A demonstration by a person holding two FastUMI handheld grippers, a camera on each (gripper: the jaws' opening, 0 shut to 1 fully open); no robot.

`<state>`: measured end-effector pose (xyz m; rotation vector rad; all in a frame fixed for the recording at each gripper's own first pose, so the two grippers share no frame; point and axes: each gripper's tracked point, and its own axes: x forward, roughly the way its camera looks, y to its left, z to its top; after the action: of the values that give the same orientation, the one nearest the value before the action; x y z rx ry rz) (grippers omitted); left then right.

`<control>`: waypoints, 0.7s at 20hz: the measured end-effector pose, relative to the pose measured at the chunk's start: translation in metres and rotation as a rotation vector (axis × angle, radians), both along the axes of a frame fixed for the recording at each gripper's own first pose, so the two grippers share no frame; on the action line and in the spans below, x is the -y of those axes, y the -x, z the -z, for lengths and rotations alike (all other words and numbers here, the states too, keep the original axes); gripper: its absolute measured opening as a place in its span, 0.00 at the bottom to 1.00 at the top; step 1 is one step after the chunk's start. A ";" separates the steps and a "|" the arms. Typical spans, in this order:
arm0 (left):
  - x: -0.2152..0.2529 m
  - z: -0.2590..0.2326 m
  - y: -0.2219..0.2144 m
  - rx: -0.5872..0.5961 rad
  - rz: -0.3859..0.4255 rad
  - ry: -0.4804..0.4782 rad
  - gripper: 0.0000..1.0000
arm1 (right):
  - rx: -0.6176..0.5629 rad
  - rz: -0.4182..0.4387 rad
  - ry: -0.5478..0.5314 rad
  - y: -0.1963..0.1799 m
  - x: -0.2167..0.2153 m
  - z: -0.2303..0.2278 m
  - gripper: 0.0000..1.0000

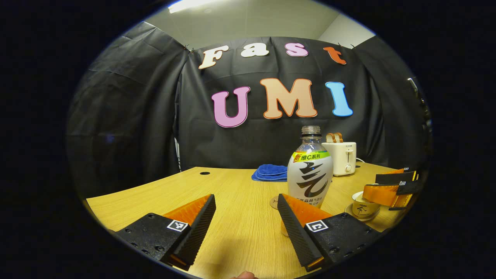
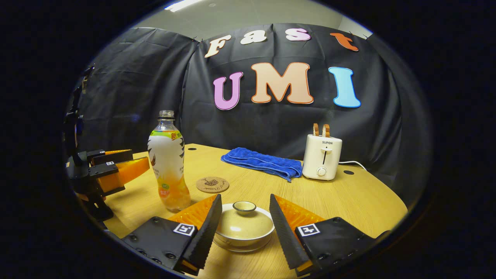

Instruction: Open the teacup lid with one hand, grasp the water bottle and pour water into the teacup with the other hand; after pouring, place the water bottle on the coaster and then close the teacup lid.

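Our right claw (image 2: 244, 228) stands open, one finger on each side of the teacup lid (image 2: 244, 221), and neither finger seems to touch it yet. The lid sits on the teacup (image 2: 243, 242), near the front edge of the surface (image 2: 348, 201). We judge that the step in hand is the lid grasp. To do it well, we should centre the fingers on the lid's small knob (image 2: 244, 207) or its rim, close evenly so the lid does not skid, then lift straight up so the cup below stays put.

Our left claw (image 1: 246, 217) is open too and holds nothing. Just beyond its right finger stands the water bottle (image 1: 310, 170), upright and uncapped. Because the bottle has no cap, we should take it around the body, squeeze gently and keep it vertical until it is over the cup.

In the right gripper view the round coaster (image 2: 212, 184) lies just beside the bottle, toward the middle of the surface. Farther back lie a folded blue cloth (image 2: 263, 162) and a toaster (image 2: 321, 157), near the far edge and well apart from our work.
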<state>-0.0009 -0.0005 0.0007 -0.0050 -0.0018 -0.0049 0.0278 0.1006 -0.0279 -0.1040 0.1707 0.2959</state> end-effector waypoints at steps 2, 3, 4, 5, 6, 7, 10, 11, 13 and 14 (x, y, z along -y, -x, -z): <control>0.000 0.000 0.000 0.001 0.001 0.000 0.94 | 0.005 0.001 0.007 -0.001 -0.001 0.000 0.70; 0.000 0.000 0.000 0.001 0.001 0.000 0.94 | 0.006 0.001 0.015 -0.001 -0.002 -0.001 0.65; 0.000 0.000 -0.001 0.000 0.002 0.000 0.94 | 0.003 -0.001 0.026 -0.002 -0.002 0.002 0.65; 0.001 0.000 -0.001 0.000 0.004 0.000 0.94 | 0.004 -0.003 0.032 -0.002 -0.003 0.002 0.67; 0.002 0.000 0.000 0.000 0.005 0.001 0.94 | 0.000 -0.014 0.035 -0.001 -0.006 0.002 0.65; 0.001 0.001 0.000 -0.001 0.006 0.001 0.94 | 0.008 -0.008 0.031 -0.004 -0.007 0.002 0.59; 0.001 0.000 0.000 0.000 0.006 0.000 0.94 | 0.000 -0.006 0.042 -0.007 -0.006 0.002 0.46; 0.001 0.000 -0.001 -0.001 0.005 0.000 0.94 | 0.004 -0.002 0.035 -0.005 -0.001 -0.002 0.39; 0.000 0.000 0.000 -0.002 0.000 0.000 0.94 | -0.008 -0.009 0.014 -0.005 -0.005 -0.001 0.32; 0.000 0.000 0.000 -0.002 -0.003 0.000 0.94 | -0.018 -0.014 0.001 -0.007 -0.005 0.001 0.32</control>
<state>-0.0012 -0.0006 0.0006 -0.0054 0.0005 -0.0014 0.0347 0.1057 -0.0290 -0.1039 0.1880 0.3110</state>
